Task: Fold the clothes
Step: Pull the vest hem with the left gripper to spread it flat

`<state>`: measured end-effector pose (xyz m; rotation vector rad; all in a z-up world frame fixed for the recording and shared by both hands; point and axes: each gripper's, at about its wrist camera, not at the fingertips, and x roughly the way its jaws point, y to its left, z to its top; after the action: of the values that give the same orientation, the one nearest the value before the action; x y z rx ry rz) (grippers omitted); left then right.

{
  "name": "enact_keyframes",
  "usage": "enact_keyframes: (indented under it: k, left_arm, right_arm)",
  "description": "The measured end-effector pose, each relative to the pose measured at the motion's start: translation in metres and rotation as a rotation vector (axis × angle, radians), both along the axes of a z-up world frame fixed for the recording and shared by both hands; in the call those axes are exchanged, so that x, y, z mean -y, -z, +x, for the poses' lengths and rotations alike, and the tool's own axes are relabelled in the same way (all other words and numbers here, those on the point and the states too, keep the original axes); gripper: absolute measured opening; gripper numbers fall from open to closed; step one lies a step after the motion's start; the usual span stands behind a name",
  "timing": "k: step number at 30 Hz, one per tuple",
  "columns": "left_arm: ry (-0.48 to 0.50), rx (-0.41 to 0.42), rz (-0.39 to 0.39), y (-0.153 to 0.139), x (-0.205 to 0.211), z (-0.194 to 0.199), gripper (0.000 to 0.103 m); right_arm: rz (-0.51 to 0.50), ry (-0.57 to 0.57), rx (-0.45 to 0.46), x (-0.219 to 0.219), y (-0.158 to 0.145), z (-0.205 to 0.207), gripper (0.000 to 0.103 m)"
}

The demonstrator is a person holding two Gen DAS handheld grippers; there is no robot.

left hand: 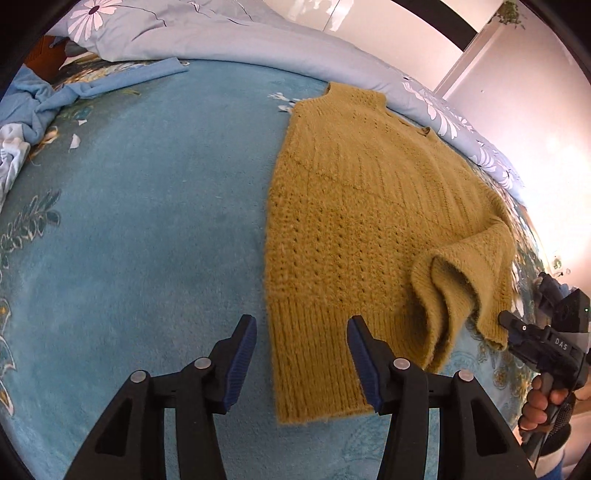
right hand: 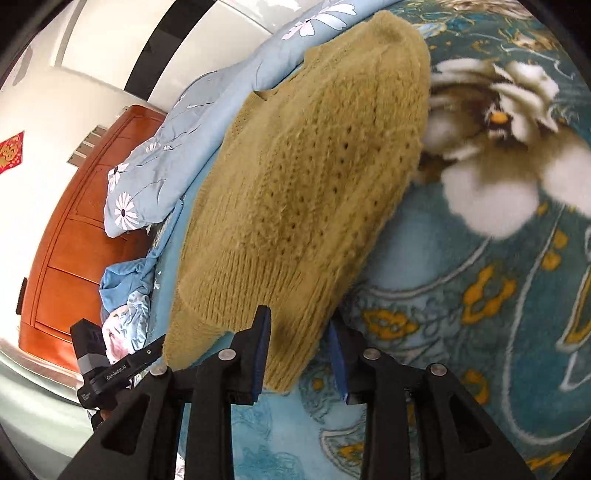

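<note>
crumpled blue clothes (left hand: pixel 40 99) heaped at the far left of the bed, beside a pale floral quilt (left hand: pixel 207 33) bunched along the far edge. teal patterned blanket (left hand: pixel 140 206) spread flat across the bed. left gripper (left hand: pixel 301 363) low in the left wrist view, jaws released and wide apart, hovering over the ribbed hem of the mustard knit sweater (left hand: pixel 351 206), gripping nothing. sweater lying flat right of centre on the blanket, collar toward the quilt, one side already folded inward, right lower corner lifted and curled over. farther right, the right gripper (left hand: pixel 504 319) at that raised corner, a hand (left hand: pixel 543 402) around its handle.

in the right wrist view, orange wooden cabinet (right hand: pixel 74 236) at left, then the quilt (right hand: pixel 155 173) and the left gripper's body (right hand: pixel 110 365) low down. sweater (right hand: pixel 303 192) filling the centre, its hem corner hanging between the right gripper (right hand: pixel 301 356) jaws. jaws parted, with a gap visible beside the knit; clamped or not, cannot tell. white flower print on the blanket (right hand: pixel 498 295) at right.
</note>
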<state>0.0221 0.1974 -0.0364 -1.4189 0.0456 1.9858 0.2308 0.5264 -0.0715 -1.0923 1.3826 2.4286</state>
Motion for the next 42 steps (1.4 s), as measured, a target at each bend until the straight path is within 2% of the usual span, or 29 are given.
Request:
enact_keyframes:
  k: [1,2,5,8,10,13,17,20,27,30,31,32,33,36,42]
  left_arm:
    - [-0.002,0.003,0.000,0.001,0.001,0.001,0.055]
    - [-0.004,0.006,0.001,0.001,0.001,0.002,0.055]
    - [-0.014,0.012,0.010,0.002,0.007,0.006,0.055]
    - [-0.023,0.019,0.025,0.004,0.010,0.008,0.055]
    - [-0.021,0.024,0.031,0.005,0.009,0.009,0.055]
    - [-0.015,0.034,0.043,0.006,0.005,0.010,0.055]
    - [-0.008,0.048,0.060,0.007,0.001,0.011,0.057]
    - [-0.003,0.058,0.072,0.008,-0.003,0.012,0.057]
    - [-0.004,0.092,0.119,0.011,-0.009,0.012,0.056]
    - [-0.037,0.129,0.166,0.014,-0.008,0.007,0.047]
    - [-0.048,0.141,0.181,0.015,-0.008,0.006,0.038]
    - [-0.064,0.150,0.184,0.016,-0.006,0.004,0.020]
    - [-0.081,0.157,0.185,0.017,-0.005,0.003,0.012]
    - [-0.095,0.133,0.172,0.013,-0.003,0.006,0.011]
    - [-0.098,0.061,0.187,-0.020,0.020,0.021,0.010]
  right_arm:
    - [0.003,0.003,-0.001,0.002,-0.002,0.000,0.014]
    - [0.008,0.002,-0.001,0.002,-0.004,0.000,0.010]
    - [0.044,0.017,-0.022,-0.002,-0.019,0.009,0.010]
    - [0.153,0.059,-0.042,-0.014,-0.044,0.041,0.010]
    - [0.236,0.096,-0.024,-0.022,-0.056,0.069,0.010]
    - [0.302,0.139,0.021,-0.035,-0.059,0.105,0.010]
    - [0.285,0.123,0.098,-0.042,-0.033,0.123,0.010]
    - [0.259,0.122,0.105,-0.039,-0.020,0.124,0.010]
    - [0.287,0.101,0.090,-0.037,-0.022,0.120,0.010]
    - [0.283,0.101,0.088,-0.036,-0.022,0.121,0.010]
    - [0.281,0.101,0.088,-0.036,-0.022,0.121,0.010]
    - [0.279,0.102,0.088,-0.036,-0.022,0.121,0.010]
    - [0.277,0.102,0.088,-0.035,-0.022,0.121,0.010]
    - [0.272,0.102,0.085,-0.034,-0.024,0.122,0.010]
    - [0.301,0.073,0.044,-0.019,-0.048,0.128,0.010]
